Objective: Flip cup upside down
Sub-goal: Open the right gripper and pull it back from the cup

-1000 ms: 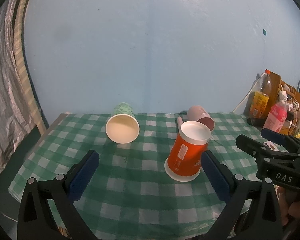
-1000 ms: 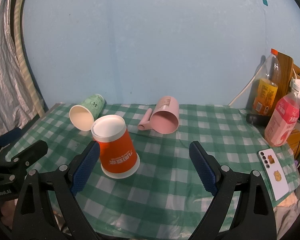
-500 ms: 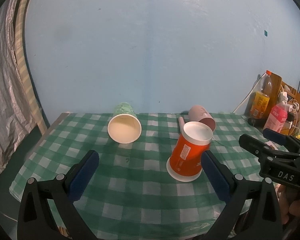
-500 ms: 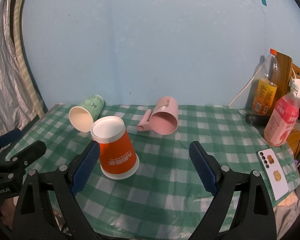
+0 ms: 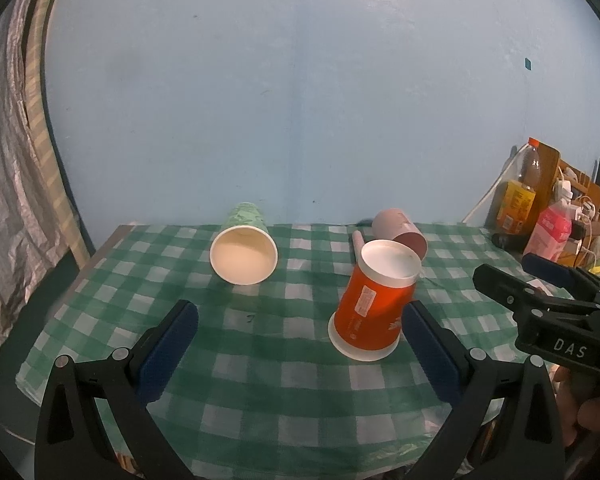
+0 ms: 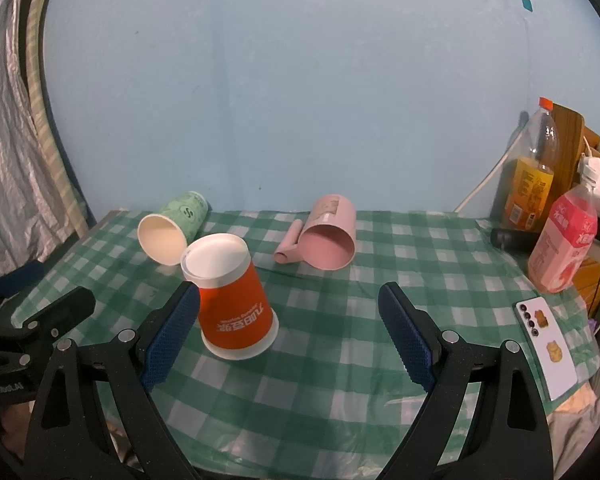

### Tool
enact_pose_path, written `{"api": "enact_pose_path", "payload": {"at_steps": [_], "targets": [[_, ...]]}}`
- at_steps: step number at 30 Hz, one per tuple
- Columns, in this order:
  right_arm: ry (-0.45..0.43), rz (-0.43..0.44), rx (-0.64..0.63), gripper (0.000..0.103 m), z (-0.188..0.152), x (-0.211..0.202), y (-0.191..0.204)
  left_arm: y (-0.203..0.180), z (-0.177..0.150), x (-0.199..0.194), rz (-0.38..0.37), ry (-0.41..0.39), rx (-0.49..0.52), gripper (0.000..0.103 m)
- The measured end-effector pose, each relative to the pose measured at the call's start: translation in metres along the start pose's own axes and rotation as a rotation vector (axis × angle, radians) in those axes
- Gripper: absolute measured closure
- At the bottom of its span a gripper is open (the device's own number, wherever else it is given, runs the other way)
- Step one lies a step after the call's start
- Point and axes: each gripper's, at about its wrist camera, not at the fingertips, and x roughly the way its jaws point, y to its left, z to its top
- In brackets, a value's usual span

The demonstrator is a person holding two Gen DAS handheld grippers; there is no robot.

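Note:
An orange paper cup [image 5: 374,300] [image 6: 232,300] stands upside down on the green checked tablecloth [image 5: 260,360], rim down, white base up. A green paper cup [image 5: 244,250] [image 6: 172,232] lies on its side behind it, mouth toward me. A pink mug [image 5: 400,230] [image 6: 328,238] also lies on its side. My left gripper [image 5: 298,344] is open and empty, near the front edge, the orange cup just inside its right finger. My right gripper [image 6: 290,340] is open and empty, the orange cup by its left finger.
Drink bottles [image 6: 532,184] and a pink carton [image 6: 562,240] stand at the right with cables and a wooden rack. A white phone [image 6: 546,344] lies at the table's right edge [image 6: 580,360]. A curtain [image 5: 12,184] hangs left. The blue wall is behind.
Both grippers have drawn back slightly from the table; the cups sit a little farther away in view. The orange cup stays upside down and untouched.

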Motion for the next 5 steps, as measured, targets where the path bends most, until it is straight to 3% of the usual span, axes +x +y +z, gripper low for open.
{"api": "enact_pose_path", "payload": {"at_steps": [5], "targets": [[0.004,0.003,-0.001,0.013,-0.0003,0.0009,0.0010,-0.0010,0.0007,-0.0003,0.000,-0.001,0.005,0.000]]}}
